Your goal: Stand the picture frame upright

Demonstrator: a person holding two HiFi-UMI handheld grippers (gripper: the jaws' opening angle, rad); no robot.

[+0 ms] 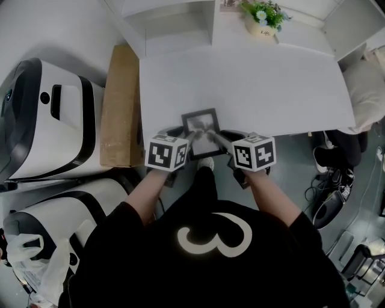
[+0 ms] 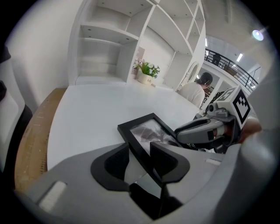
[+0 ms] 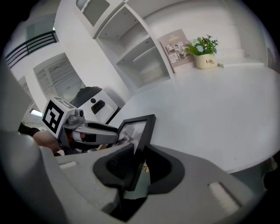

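The picture frame [image 1: 201, 129] sat at the near edge of the white surface [image 1: 252, 84], with bare room beyond it and to the right (only a potted plant [image 1: 263, 24] at the far edge). The right tool [image 3: 139, 152] pinched the frame's right edge. The left tool [image 2: 139, 152] straddled its left edge, jaws spread, not pressing.

Left gripper [image 2: 140, 159], right gripper [image 3: 135, 165] angled down, fingers [image 2: 110, 166] part-closed.

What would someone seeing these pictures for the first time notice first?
A black picture frame at the near edge of the white table, the right tool clamped on one side and the left tool straddling the other. A potted plant sits at the far edge.
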